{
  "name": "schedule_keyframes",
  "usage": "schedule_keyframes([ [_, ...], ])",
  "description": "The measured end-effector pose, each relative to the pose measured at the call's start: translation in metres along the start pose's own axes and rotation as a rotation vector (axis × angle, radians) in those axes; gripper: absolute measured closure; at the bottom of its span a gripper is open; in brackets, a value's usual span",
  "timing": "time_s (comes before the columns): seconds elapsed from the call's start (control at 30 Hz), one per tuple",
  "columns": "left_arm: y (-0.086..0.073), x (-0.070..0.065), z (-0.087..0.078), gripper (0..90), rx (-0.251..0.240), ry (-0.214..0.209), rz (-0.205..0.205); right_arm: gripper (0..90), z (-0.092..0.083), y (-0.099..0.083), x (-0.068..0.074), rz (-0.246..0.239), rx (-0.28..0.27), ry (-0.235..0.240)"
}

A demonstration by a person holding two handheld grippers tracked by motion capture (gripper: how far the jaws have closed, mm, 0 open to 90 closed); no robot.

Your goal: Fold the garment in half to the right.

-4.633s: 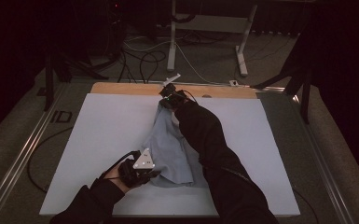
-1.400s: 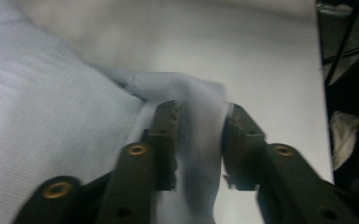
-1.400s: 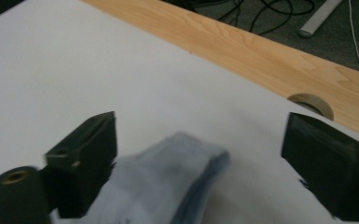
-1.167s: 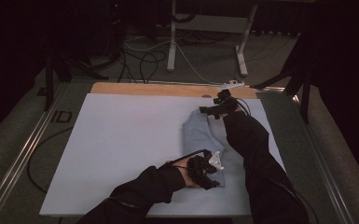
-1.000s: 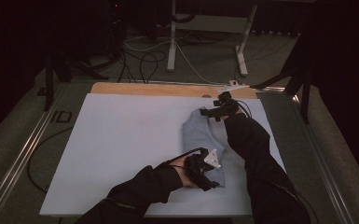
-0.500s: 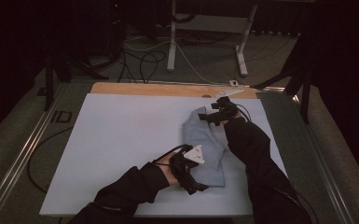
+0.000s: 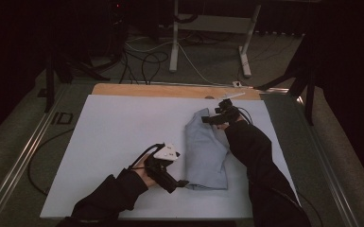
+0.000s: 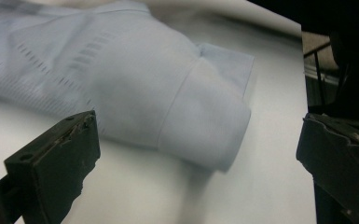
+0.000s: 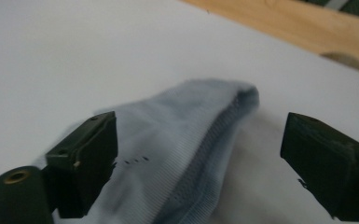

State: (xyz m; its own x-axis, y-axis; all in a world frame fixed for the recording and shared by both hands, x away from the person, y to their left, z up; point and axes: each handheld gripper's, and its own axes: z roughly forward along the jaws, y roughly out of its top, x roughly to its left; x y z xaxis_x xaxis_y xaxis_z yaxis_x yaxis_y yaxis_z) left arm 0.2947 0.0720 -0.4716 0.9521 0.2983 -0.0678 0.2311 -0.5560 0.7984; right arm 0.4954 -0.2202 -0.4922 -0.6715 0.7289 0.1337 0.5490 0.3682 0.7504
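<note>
**Fold laid over, cloth released at both ends**

Jaws of the left gripper [image 7: 182,183] stand spread wide and empty at the near edge of the white table cover [image 7: 113,142], just beside the near left corner of the pale blue garment [image 7: 207,153]; they have just been opening, and nothing lies between them. In the left gripper view a hemmed, doubled end of the blue cloth rests flat on the cover a little beyond the jaws.

Farther out, the garment lies as a narrow lengthwise strip right of the table's middle, so one fold seems done.

At its far end the right gripper [image 7: 207,120] hovers with its jaws parted; in the right gripper view the bunched tip of the cloth sits between them, and the pads do not appear to press it.

What remains, by my reading, is a crosswise fold and squaring the edges.
</note>
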Motion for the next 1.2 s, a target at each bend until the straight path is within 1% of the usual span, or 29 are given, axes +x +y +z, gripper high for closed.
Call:
schedule_keyframes([
  [0.07, -0.007, 0.001, -0.008, 0.8, -0.003, 0.02, -0.011, 16.1, 0.005, -0.004, -0.002, 0.019, 0.029, -0.005],
  [0.13, -0.014, 0.002, -0.017, 0.8, -0.011, 0.03, -0.026, 23.3, 0.009, -0.007, -0.005, 0.019, 0.056, -0.01],
  [0.17, -0.014, 0.002, -0.017, 0.8, -0.011, 0.03, -0.026, 23.3, 0.009, -0.007, -0.005, 0.019, 0.056, -0.01],
  [0.2, -0.021, 0.002, -0.024, 0.7, -0.011, 0.043, -0.038, 31.4, 0.011, -0.01, -0.007, 0.028, 0.073, -0.015],
  [0.23, -0.025, 0.002, -0.027, 0.8, -0.004, 0.05, -0.044, 39.4, 0.012, -0.012, -0.008, 0.035, 0.075, -0.018],
  [0.27, -0.025, 0.002, -0.027, 0.7, -0.004, 0.05, -0.044, 41.8, 0.013, -0.013, -0.01, 0.044, 0.082, -0.023],
  [0.3, -0.033, 0.002, -0.035, 0.7, 0.008, 0.064, -0.047, 44.0, 0.014, -0.014, -0.011, 0.049, 0.089, -0.017],
  [0.33, -0.033, 0.002, -0.035, 0.8, 0.008, 0.064, -0.047, 44.0, 0.014, -0.014, -0.011, 0.049, 0.089, -0.017],
  [0.37, -0.042, 0.003, -0.044, 0.7, 0.003, 0.08, -0.061, 52.3, 0.016, -0.015, -0.012, 0.037, 0.111, -0.019],
  [0.4, -0.046, 0.004, -0.049, 0.7, -0.003, 0.089, -0.072, 55.1, 0.017, -0.015, -0.011, 0.035, 0.12, -0.02],
  [0.47, -0.055, 0.005, -0.058, 0.7, -0.012, 0.11, -0.094, 65.4, 0.018, -0.016, -0.01, 0.01, 0.133, -0.018],
  [0.5, -0.059, 0.006, -0.062, 0.8, -0.016, 0.118, -0.101, 70.7, 0.019, -0.016, -0.009, -0.008, 0.136, -0.021],
  [0.53, -0.063, 0.007, -0.065, 0.7, -0.017, 0.125, -0.109, 78.1, 0.018, -0.015, -0.007, -0.014, 0.139, -0.024],
  [0.6, -0.07, 0.008, -0.069, 0.7, -0.022, 0.132, -0.124, 83.8, 0.017, -0.012, -0.003, -0.042, 0.124, -0.03],
  [0.7, -0.08, 0.009, -0.072, 0.7, -0.023, 0.156, -0.138, 85.1, 0.013, -0.005, 0.004, -0.067, 0.085, -0.021],
  [0.73, -0.083, 0.009, -0.072, 0.7, -0.024, 0.164, -0.148, 85.2, 0.012, -0.003, 0.005, -0.065, 0.069, -0.017],
  [0.77, -0.083, 0.009, -0.072, 0.7, -0.024, 0.164, -0.148, 85.2, 0.012, -0.003, 0.005, -0.065, 0.069, -0.017],
  [0.8, -0.089, 0.011, -0.072, 0.7, -0.029, 0.169, -0.163, 85.2, 0.011, 0.0, 0.007, -0.059, 0.042, 0.0],
  [0.87, -0.094, 0.011, -0.072, 0.7, -0.033, 0.174, -0.169, 85.2, 0.014, 0.001, 0.006, -0.057, 0.053, -0.005],
  [0.93, -0.098, 0.012, -0.072, 0.8, -0.033, 0.186, -0.171, 85.2, 0.018, 0.0, 0.004, -0.054, 0.075, -0.013],
  [1.0, -0.1, 0.011, -0.074, 0.7, -0.05, 0.183, -0.168, 85.1, 0.022, -0.003, 0.002, -0.044, 0.097, -0.032],
  [1.07, -0.102, 0.011, -0.076, 0.7, -0.066, 0.179, -0.154, 85.0, 0.025, -0.006, 0.0, -0.038, 0.114, -0.037],
  [1.2, -0.105, 0.011, -0.082, 0.7, -0.084, 0.191, -0.156, 83.9, 0.031, -0.01, -0.002, -0.026, 0.134, -0.049],
])
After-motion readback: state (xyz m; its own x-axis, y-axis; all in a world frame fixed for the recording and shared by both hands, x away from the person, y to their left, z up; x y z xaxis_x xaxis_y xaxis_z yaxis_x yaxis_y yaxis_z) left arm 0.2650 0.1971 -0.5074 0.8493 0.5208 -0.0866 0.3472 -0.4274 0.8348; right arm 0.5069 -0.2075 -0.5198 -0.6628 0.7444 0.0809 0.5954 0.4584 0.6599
